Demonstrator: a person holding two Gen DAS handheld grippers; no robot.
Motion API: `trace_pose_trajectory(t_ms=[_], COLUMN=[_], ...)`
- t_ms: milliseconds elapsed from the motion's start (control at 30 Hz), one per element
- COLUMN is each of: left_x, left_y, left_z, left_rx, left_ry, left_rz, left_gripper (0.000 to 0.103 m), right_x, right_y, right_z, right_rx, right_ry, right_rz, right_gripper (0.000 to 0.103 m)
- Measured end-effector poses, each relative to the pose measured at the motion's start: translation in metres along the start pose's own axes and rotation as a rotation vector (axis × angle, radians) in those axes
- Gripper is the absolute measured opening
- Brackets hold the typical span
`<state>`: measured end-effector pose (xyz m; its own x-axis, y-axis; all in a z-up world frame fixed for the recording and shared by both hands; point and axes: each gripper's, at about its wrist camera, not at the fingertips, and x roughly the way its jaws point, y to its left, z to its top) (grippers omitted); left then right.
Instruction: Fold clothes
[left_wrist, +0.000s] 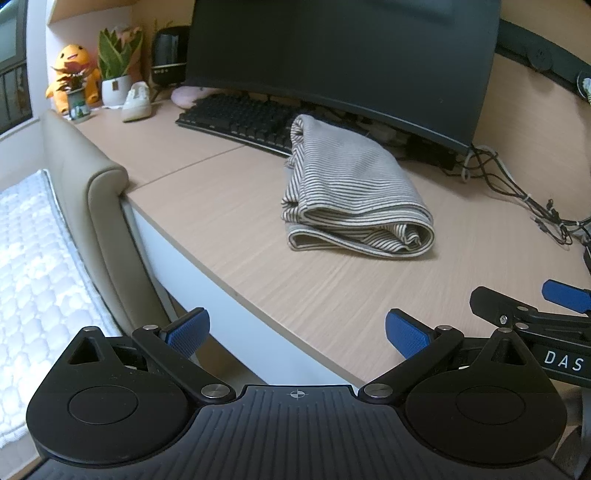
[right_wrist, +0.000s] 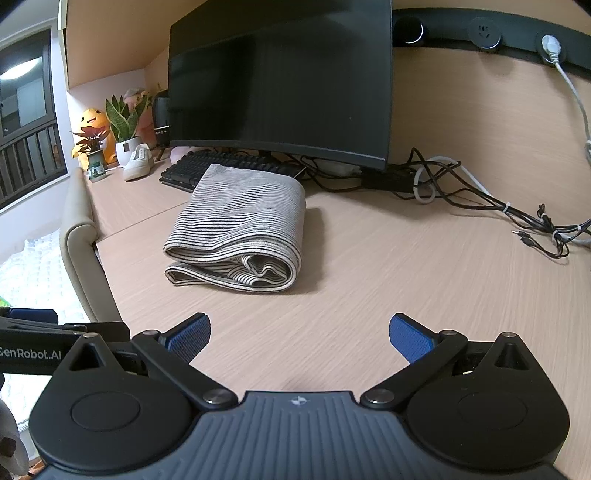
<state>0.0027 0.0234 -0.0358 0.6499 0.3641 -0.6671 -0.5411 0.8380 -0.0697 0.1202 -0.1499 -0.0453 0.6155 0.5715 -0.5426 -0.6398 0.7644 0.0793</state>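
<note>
A grey-and-white striped garment (left_wrist: 351, 192) lies folded in a thick bundle on the wooden desk (left_wrist: 229, 206), its far end against the keyboard. It also shows in the right wrist view (right_wrist: 240, 229). My left gripper (left_wrist: 297, 334) is open and empty, hovering over the desk's front edge, well short of the garment. My right gripper (right_wrist: 299, 336) is open and empty above the desk, in front of the garment. Part of the right gripper shows at the right edge of the left wrist view (left_wrist: 535, 317).
A black keyboard (left_wrist: 240, 118) and a large dark monitor (left_wrist: 343, 55) stand behind the garment. A tangle of cables (right_wrist: 480, 199) lies at the right. A shoe (left_wrist: 136, 101), potted plants (left_wrist: 116, 70) and an orange plush toy (left_wrist: 72, 70) sit far left. A beige chair back (left_wrist: 99, 192) stands left of the desk.
</note>
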Motion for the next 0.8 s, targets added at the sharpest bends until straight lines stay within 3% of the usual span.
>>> trace_pose_trajectory(t_ms=[800], left_x=[0.0066], left_y=[0.0013], left_z=[-0.0014], left_rx=[-0.017], left_ry=[0.029], left_rz=[0.002], left_gripper=[0.103], right_x=[0.0041], right_y=[-0.0019], right_z=[-0.0014], right_rx=[0.004], right_ry=[0.017], right_rz=[0.015], right_gripper=[0.103])
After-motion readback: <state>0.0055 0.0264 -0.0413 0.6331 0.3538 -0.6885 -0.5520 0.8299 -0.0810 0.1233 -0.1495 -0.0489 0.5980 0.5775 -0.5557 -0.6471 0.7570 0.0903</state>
